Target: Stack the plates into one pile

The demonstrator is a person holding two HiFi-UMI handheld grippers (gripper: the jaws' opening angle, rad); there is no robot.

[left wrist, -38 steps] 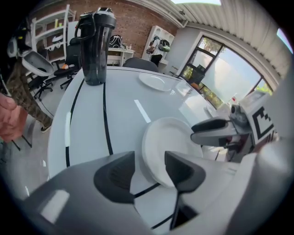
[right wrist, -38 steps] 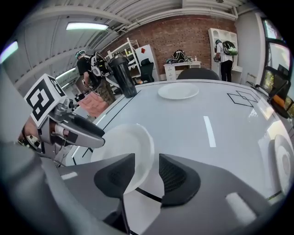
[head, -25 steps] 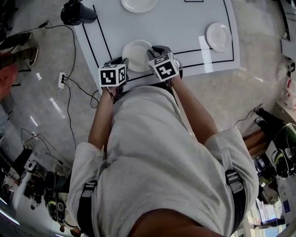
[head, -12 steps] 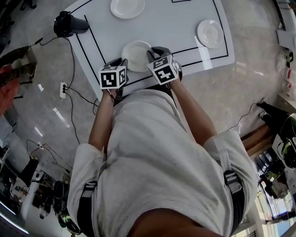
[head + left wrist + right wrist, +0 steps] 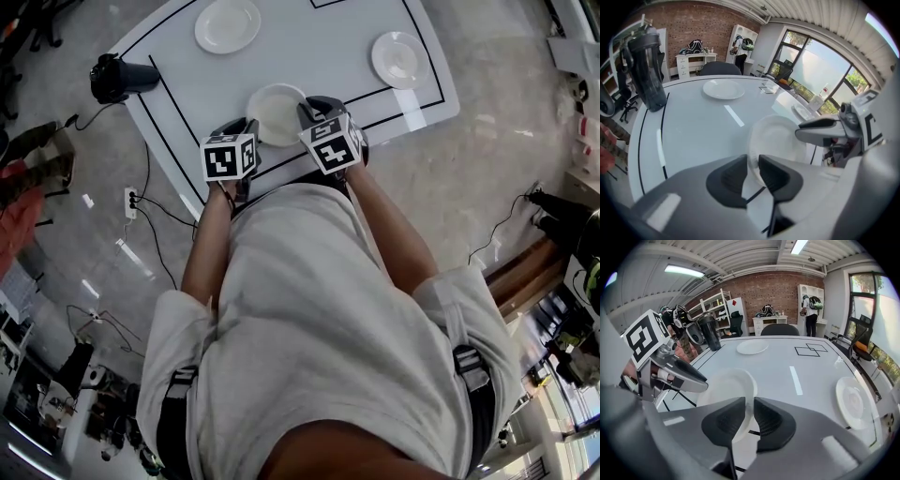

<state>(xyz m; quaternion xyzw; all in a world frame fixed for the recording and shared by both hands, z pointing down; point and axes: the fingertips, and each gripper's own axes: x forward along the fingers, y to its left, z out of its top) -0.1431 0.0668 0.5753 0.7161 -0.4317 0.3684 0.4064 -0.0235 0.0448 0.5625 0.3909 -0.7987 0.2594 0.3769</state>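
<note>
Pinching one plate (image 5: 275,112) by opposite rims with left gripper (image 5: 751,173) and right gripper (image 5: 749,418), jaws just closing narrow on it; other plates (image 5: 228,24) on table (image 5: 319,47), well apart.

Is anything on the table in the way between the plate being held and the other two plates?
Nothing visible. The table is bare between the held plate and both the far plate and the right plate, apart from flat printed lines. The black jug stands off at the left corner, clear of either path.
</note>
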